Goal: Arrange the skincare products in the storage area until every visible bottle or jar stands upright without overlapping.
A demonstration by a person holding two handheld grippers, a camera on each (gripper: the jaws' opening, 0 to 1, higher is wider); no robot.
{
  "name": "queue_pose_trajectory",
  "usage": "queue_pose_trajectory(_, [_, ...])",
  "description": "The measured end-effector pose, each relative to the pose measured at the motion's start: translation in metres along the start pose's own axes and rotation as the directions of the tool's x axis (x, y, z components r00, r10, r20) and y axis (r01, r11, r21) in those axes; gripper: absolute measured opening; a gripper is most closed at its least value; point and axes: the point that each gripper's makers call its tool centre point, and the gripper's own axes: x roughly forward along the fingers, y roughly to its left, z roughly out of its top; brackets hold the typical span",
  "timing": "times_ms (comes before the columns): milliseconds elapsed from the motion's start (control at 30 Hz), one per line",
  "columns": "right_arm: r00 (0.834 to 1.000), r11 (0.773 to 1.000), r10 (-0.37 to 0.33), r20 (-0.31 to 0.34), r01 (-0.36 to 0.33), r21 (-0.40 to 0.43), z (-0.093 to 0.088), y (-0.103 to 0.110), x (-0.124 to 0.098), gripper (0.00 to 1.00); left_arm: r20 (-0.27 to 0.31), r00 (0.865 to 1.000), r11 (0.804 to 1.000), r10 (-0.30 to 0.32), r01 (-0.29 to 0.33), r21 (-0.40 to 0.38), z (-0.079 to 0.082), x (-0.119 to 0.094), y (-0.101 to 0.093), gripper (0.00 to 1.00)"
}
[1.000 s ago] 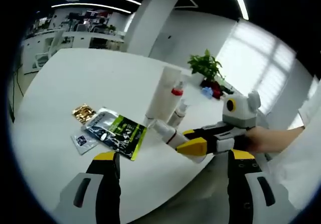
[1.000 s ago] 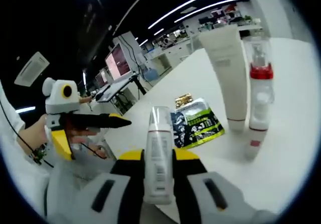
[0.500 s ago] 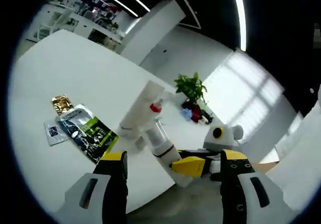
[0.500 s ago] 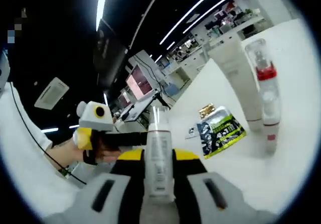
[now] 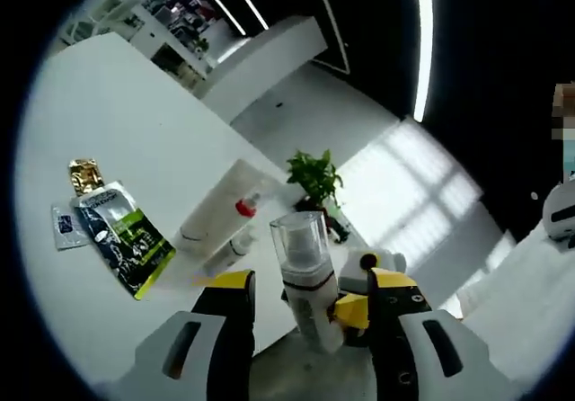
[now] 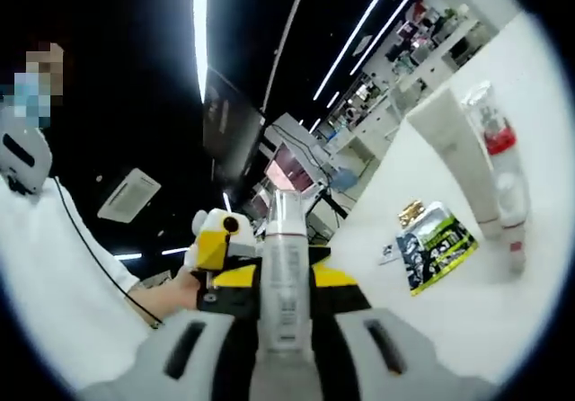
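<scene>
My right gripper (image 6: 286,280) is shut on a slim white bottle with a clear cap (image 6: 286,266), held upright in the air off the table edge. In the left gripper view that same bottle (image 5: 304,271) stands between the wide-apart jaws of my open left gripper (image 5: 310,284), touching neither, with the right gripper (image 5: 352,307) just behind it. On the white table (image 5: 90,113) a tall white tube (image 5: 216,210) and a red-collared clear bottle (image 5: 243,209) stand upright side by side; a smaller bottle (image 5: 229,248) is next to them. The left gripper (image 6: 216,237) shows behind the held bottle.
A green-black pouch (image 5: 124,241), a gold sachet (image 5: 85,174) and a small sachet (image 5: 63,226) lie flat to the left of the tube. A potted plant (image 5: 313,172) stands at the table's far end. A hand (image 6: 166,298) holds the left gripper. Desks and screens (image 6: 287,167) are behind.
The right gripper has carried the clear-capped bottle in between the left gripper's jaws. Both views have tilted up and away from the table. The standing products have not moved.
</scene>
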Motion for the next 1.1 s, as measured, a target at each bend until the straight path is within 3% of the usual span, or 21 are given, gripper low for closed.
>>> queue_pose_trajectory(267, [0.998,0.998,0.056,0.038,-0.058,0.027,0.006,0.012,-0.002,0.2,-0.011,0.999,0.999,-0.037,0.037,-0.009,-0.001,0.001,-0.007,0.32])
queue_pose_trajectory(567, [0.997,0.997,0.075,0.017,-0.075,0.023,0.001,0.016,-0.005,0.2,-0.029,0.996,0.996,-0.087,0.086,-0.011,-0.004,0.002,-0.016,0.2])
queue_pose_trajectory(700, [0.997,0.997,0.079,-0.009,-0.079,0.016,-0.002,0.017,-0.006,0.21,-0.056,0.995,0.996,-0.085,0.085,0.002,-0.007,0.002,-0.017,0.19])
queue_pose_trajectory(833, [0.997,0.997,0.078,-0.002,-0.078,-0.012,-0.002,0.017,-0.006,0.22,-0.073,0.995,0.997,-0.07,0.072,0.023,-0.006,0.004,-0.018,0.19])
queue_pose_trajectory(967, [1.0,0.996,0.026,0.009,-0.025,-0.091,-0.004,0.008,-0.009,0.24,-0.096,0.994,0.996,-0.044,0.05,0.067,-0.006,0.005,-0.016,0.18])
queue_pose_trajectory(1100, [0.999,0.992,0.012,-0.047,-0.017,-0.122,-0.015,0.007,-0.016,0.26,-0.095,0.994,0.996,-0.046,0.054,0.075,-0.001,0.006,-0.017,0.16])
